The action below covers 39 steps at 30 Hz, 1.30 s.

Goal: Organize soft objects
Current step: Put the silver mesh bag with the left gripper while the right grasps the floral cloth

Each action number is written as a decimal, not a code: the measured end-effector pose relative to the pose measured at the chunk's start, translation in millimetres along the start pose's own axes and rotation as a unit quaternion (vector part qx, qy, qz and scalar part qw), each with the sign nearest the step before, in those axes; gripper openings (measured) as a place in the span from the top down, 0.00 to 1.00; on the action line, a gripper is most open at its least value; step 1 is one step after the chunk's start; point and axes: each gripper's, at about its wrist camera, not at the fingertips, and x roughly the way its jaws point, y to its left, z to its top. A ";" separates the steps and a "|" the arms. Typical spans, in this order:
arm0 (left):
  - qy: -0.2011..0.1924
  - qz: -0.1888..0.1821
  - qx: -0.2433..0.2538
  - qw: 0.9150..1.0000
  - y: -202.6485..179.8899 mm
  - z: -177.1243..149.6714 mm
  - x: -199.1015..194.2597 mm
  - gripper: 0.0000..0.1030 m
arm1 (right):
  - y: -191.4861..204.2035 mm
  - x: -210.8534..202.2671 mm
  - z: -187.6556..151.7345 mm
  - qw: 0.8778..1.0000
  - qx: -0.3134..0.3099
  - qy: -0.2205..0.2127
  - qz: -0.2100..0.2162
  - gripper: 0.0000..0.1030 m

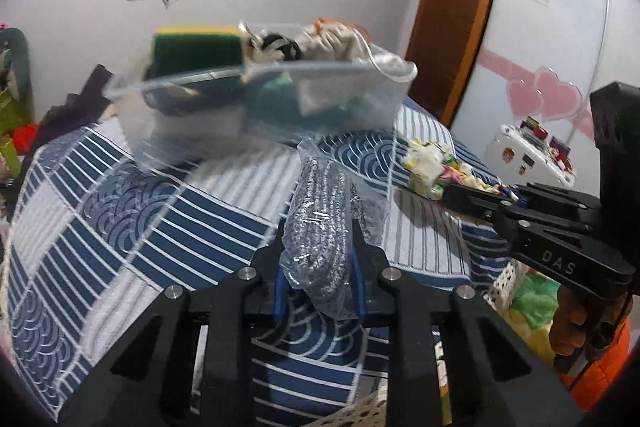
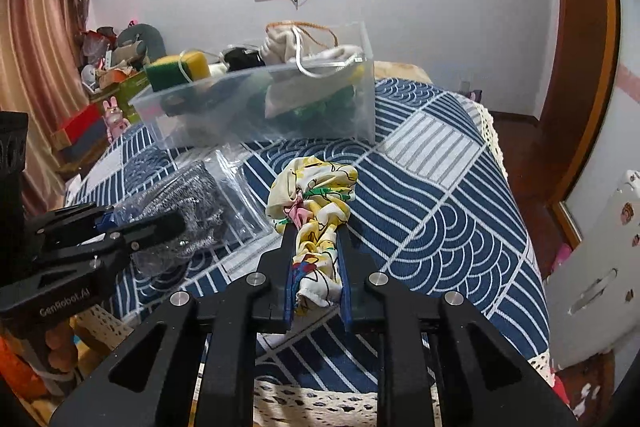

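Both grippers were clamped on soft items over the patterned bed, clear bin just beyond.

Largest first: we saw the bedspread, blue & white woven cloth w/ wave and stripe patches, lace trim at the edge. On it sat the clear plastic bin, rigid, rectangular, w/ a green-yellow sponge poking above its rim and a cream drawstring pouch on top of the contents. Our left gripper had its fingers closed narrow on the bagged steel scrubber, a silvery wiry mesh in crinkly clear plastic, near the bin's front. Our right gripper pinched the floral cloth, a soft, crumpled, yellow-cream printed bundle, beside the scrubber.
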 end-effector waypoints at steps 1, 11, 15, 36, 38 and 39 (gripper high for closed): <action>-0.007 0.004 -0.002 1.000 1.7 2.2 -4.3 0.76 | 0.9 -1.6 2.2 1.000 0.000 -0.004 0.000 0.85; -0.085 0.034 0.003 0.996 13.9 31.7 -48.7 0.76 | 13.8 -13.3 36.5 0.998 -0.012 -0.059 0.012 0.85; -0.117 0.052 0.006 0.992 17.6 51.1 -60.1 0.76 | 21.8 -20.2 54.3 0.996 -0.022 -0.090 0.014 0.85; -0.122 0.111 -0.011 0.986 76.4 132.1 -11.6 0.75 | 48.0 53.6 116.5 0.997 -0.026 -0.068 0.033 0.85; -0.099 0.094 -0.028 0.990 86.8 134.8 4.3 0.75 | 49.2 66.8 114.5 0.998 -0.026 -0.051 0.032 0.85; -0.088 0.089 -0.035 0.992 90.7 135.4 12.0 0.75 | 51.2 70.6 113.8 0.998 -0.026 -0.045 0.031 0.85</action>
